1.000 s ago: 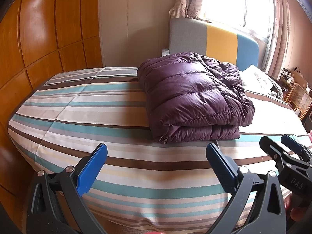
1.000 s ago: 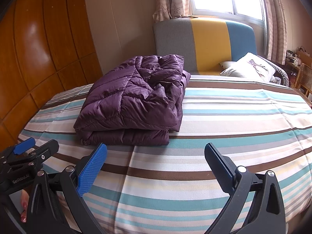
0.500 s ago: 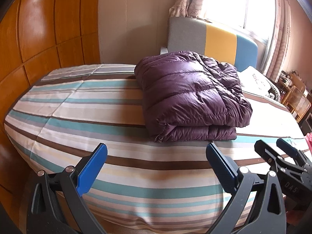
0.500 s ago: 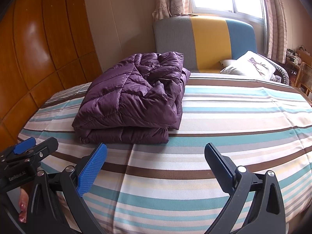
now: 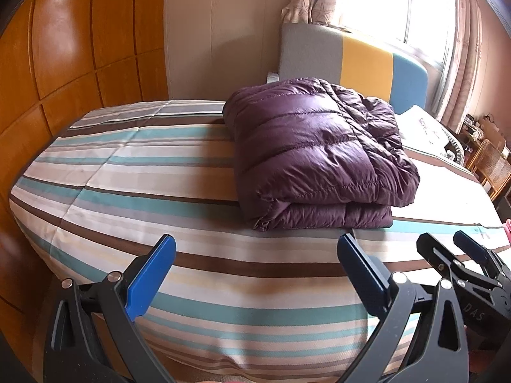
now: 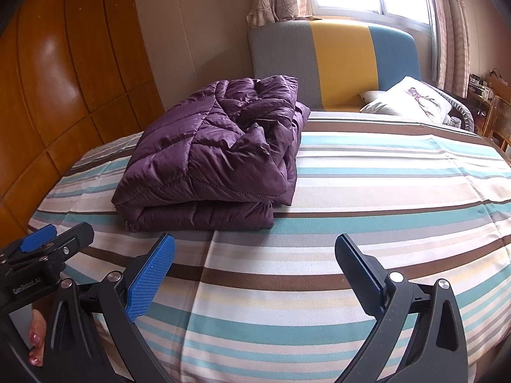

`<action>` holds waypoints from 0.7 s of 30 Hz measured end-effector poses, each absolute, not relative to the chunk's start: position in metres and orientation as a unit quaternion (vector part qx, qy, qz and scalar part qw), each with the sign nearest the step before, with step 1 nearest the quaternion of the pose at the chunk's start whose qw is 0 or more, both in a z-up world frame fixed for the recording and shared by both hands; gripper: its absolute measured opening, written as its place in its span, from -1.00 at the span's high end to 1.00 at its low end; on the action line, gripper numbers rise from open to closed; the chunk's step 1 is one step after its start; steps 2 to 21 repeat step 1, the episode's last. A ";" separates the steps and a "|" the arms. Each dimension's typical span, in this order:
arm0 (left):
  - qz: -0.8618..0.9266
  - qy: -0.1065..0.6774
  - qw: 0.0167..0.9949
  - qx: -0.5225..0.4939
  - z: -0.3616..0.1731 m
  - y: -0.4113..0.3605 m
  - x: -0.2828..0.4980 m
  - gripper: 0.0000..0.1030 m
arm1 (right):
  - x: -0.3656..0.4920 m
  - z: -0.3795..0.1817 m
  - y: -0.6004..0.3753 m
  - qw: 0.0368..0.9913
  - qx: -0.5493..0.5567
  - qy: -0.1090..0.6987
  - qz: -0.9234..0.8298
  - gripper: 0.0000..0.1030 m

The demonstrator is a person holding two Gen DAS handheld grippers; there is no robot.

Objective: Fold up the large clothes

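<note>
Both grippers have drawn back a little toward the near edge of the striped bed [image 5: 127, 172]. Left gripper [image 5: 255, 268] and right gripper [image 6: 255, 265] hang with tongs apart, holding nothing. Purple down jacket [image 6: 217, 159] lies folded mid-bed, apparently finished.

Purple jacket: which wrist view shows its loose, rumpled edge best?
The right wrist view. There the purple jacket shows its creased top and stacked right-hand layers, beyond the open right gripper. The left wrist view shows mostly the jacket's smooth quilted top and front fold, with the rumpled side turned away.
</note>
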State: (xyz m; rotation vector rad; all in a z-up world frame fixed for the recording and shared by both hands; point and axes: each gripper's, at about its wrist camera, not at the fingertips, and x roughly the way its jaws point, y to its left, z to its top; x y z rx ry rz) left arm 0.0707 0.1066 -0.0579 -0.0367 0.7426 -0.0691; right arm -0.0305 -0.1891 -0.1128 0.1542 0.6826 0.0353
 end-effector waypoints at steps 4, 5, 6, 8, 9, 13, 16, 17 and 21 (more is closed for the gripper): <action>-0.034 0.364 0.931 -0.018 -0.059 0.107 0.072 -0.96 | -0.030 -0.114 -0.190 0.938 0.077 0.336 0.017 -0.93; -0.034 0.364 0.931 -0.018 -0.059 0.107 0.072 -0.96 | -0.030 -0.114 -0.190 0.938 0.077 0.336 0.017 -0.93; -0.034 0.364 0.931 -0.018 -0.059 0.107 0.072 -0.96 | -0.030 -0.114 -0.190 0.938 0.077 0.336 0.017 -0.93; -0.034 0.364 0.931 -0.018 -0.059 0.107 0.072 -0.96 | -0.030 -0.114 -0.190 0.938 0.077 0.336 0.017 -0.93; -0.034 0.364 0.931 -0.018 -0.059 0.107 0.072 -0.96 | -0.030 -0.114 -0.190 0.938 0.077 0.336 0.017 -0.93; -0.034 0.364 0.931 -0.018 -0.059 0.107 0.072 -0.96 | -0.030 -0.114 -0.190 0.938 0.077 0.336 0.017 -0.93; -0.034 0.364 0.931 -0.018 -0.059 0.107 0.072 -0.96 | -0.030 -0.114 -0.190 0.938 0.077 0.336 0.017 -0.93; -0.034 0.364 0.931 -0.018 -0.059 0.107 0.072 -0.96 | -0.030 -0.114 -0.190 0.938 0.077 0.336 0.017 -0.93; -0.034 0.364 0.931 -0.018 -0.059 0.107 0.072 -0.96 | -0.030 -0.114 -0.190 0.938 0.077 0.336 0.017 -0.93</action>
